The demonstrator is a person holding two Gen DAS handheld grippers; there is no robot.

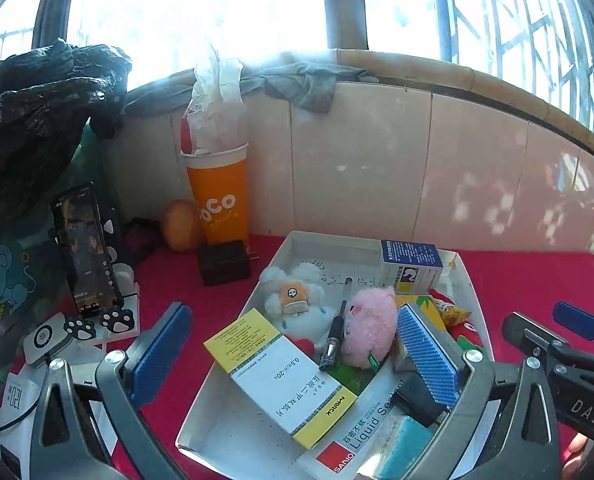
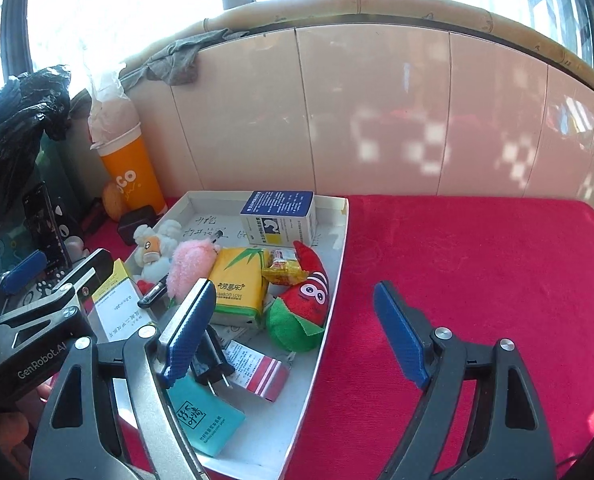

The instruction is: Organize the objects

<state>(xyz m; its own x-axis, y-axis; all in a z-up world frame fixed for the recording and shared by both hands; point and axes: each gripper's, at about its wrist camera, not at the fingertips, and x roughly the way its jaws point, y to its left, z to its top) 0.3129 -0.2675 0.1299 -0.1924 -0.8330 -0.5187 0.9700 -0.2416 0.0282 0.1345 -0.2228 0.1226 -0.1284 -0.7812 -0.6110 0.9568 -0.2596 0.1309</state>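
Note:
A white tray point(image 1: 221, 424) point(image 2: 333, 292) on the red cloth holds several items. Among them are a yellow-and-white medicine box point(image 1: 281, 376), a pink plush point(image 1: 369, 320), a white plush point(image 1: 297, 300), a black pen point(image 1: 335, 332) and a blue-and-white box point(image 2: 281, 216). A yellow tissue pack point(image 2: 239, 284), a red-green plush point(image 2: 305, 304), a teal tissue pack point(image 2: 205, 420) and a black plug point(image 2: 211, 360) also lie in it. My left gripper point(image 1: 297, 356) hovers open above the tray's near left part, gripping nothing. My right gripper point(image 2: 295, 332) is open too, one finger over the tray and the other over the cloth.
An orange cup point(image 1: 219, 196), a black charger cube point(image 1: 225, 262) and a phone on a paw-print stand point(image 1: 85, 248) sit left of the tray. A black plastic bag point(image 1: 37, 112) looms at far left. A tiled wall rises behind; red cloth point(image 2: 477, 280) stretches to the right.

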